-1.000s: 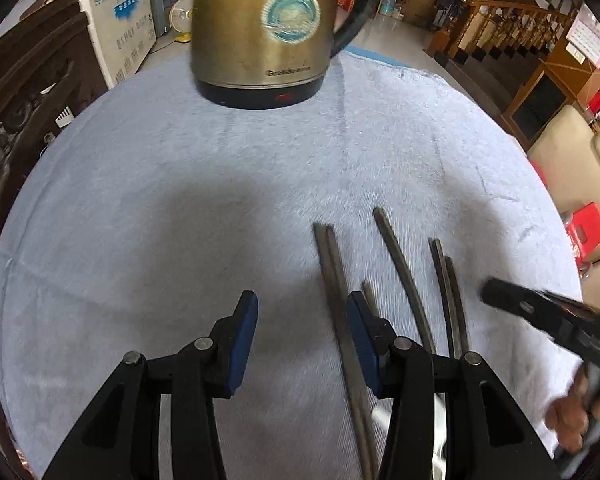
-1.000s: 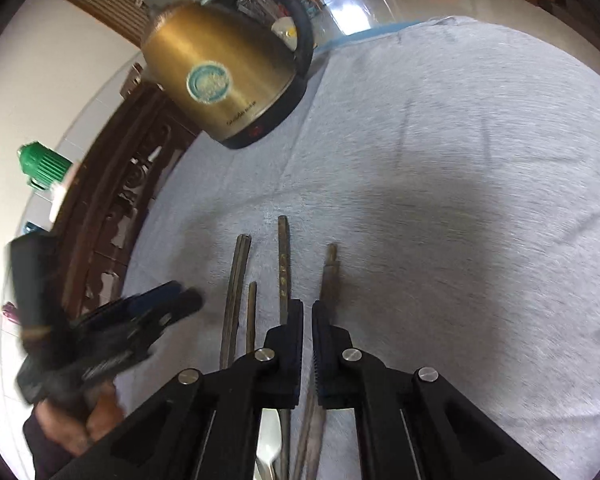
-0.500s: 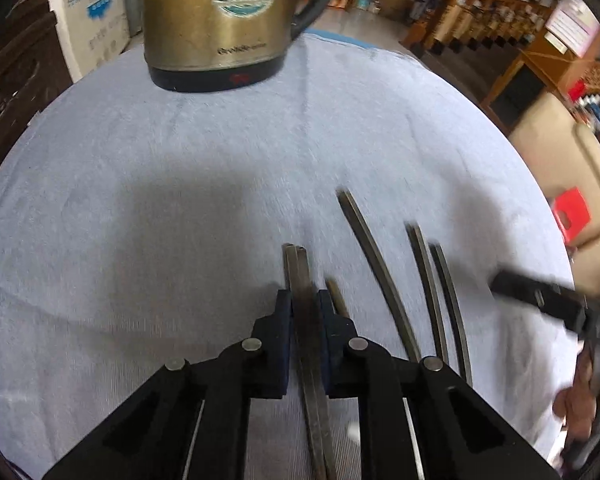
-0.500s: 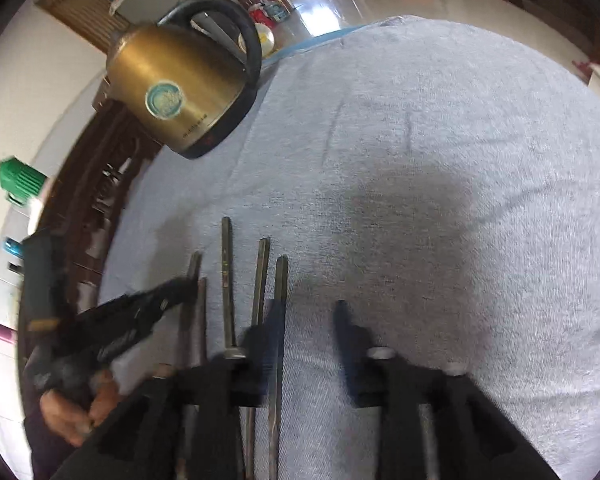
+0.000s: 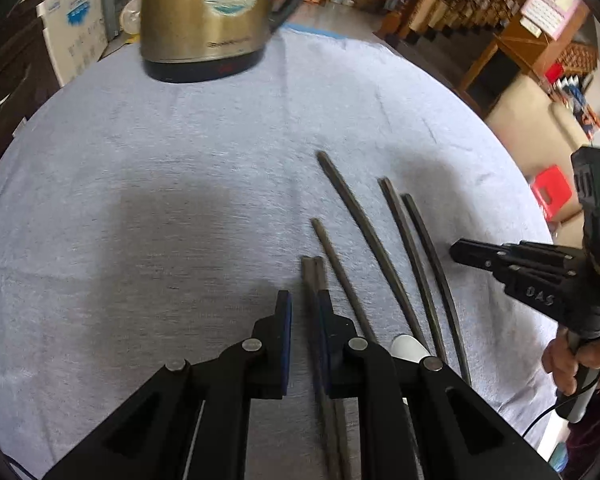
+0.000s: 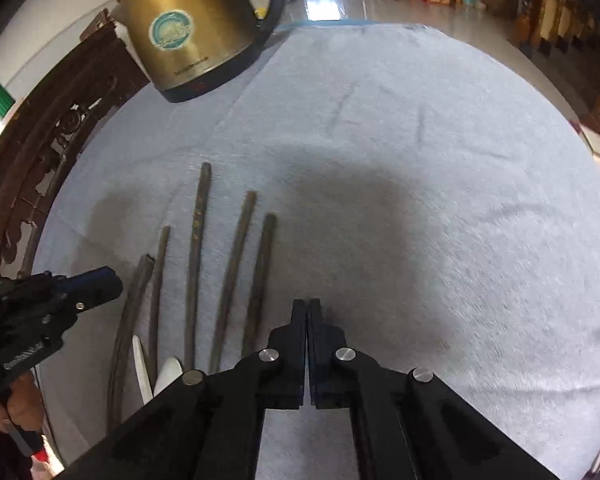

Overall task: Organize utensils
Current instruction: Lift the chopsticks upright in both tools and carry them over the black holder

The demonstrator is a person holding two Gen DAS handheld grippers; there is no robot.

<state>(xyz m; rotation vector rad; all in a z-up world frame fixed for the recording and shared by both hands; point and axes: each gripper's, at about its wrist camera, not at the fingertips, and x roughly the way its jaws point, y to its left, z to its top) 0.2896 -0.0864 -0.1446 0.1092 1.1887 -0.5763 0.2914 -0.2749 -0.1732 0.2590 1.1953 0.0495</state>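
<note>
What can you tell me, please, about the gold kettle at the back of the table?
The gold kettle is an electric one with a brushed, brass-coloured metal body, a black base band carrying a small red mark, and a black loop handle on its right side. A round teal and white sticker sits on its front above a line of small print too blurred to read. It stands upright on the pale blue cloth, beyond the chopsticks and apart from them. Nothing else touches it.

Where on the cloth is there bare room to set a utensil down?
Bare cloth spreads right of the chopsticks, from the right tool toward the kettle. Another open patch lies left of the left tool. The chopstick row is crowded.
</note>
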